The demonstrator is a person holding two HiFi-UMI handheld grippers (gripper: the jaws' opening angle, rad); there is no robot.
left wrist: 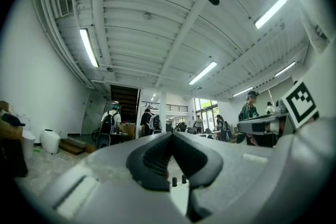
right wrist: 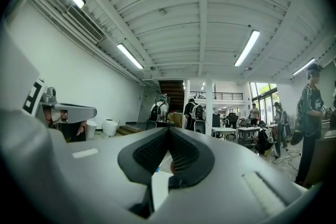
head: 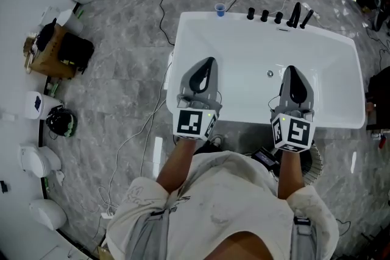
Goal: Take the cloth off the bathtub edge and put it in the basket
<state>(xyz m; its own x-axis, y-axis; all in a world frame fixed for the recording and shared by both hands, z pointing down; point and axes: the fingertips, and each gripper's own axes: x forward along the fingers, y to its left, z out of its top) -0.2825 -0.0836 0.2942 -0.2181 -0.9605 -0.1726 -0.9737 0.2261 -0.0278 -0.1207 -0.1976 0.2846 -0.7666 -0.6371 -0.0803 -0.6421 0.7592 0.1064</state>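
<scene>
Nearest the camera, the person's two forearms reach forward from a light shirt (head: pixel 222 204), each carrying a hand-held gripper over the near rim of the white bathtub (head: pixel 244 49).

Left hand-held gripper (head: pixel 209 61): jaws together, tips meeting. Its own view (left wrist: pixel 170 134) confirms the pads are closed against each other with nothing between them.

Right hand-held gripper (head: pixel 290 69): jaws likewise together and empty, pads meeting in its own view (right wrist: pixel 169 129). The two grippers are held side by side, well apart, both pointing across the tub.

Directly below and behind the right hand-held gripper, on the floor on the person's side of the tub, stands a round slatted basket (head: pixel 315 161), largely covered by that gripper and forearm.

Just left of the left hand-held gripper, a pale strip (head: pixel 170 79) lies along the tub's left rim. It may be the cloth, but it is too small and too close in colour to the tub to confirm. Neither gripper touches it.

Ahead of the right hand-held gripper, the drain (head: pixel 270 73) sits in the tub floor. On the far rim ahead of both grippers stand a blue cup (head: pixel 220 8) and black taps (head: pixel 277 16).

Far left of the left hand-held gripper, on the grey floor, are a cardboard box (head: pixel 46 53) and white toilets (head: pixel 38 160).
</scene>
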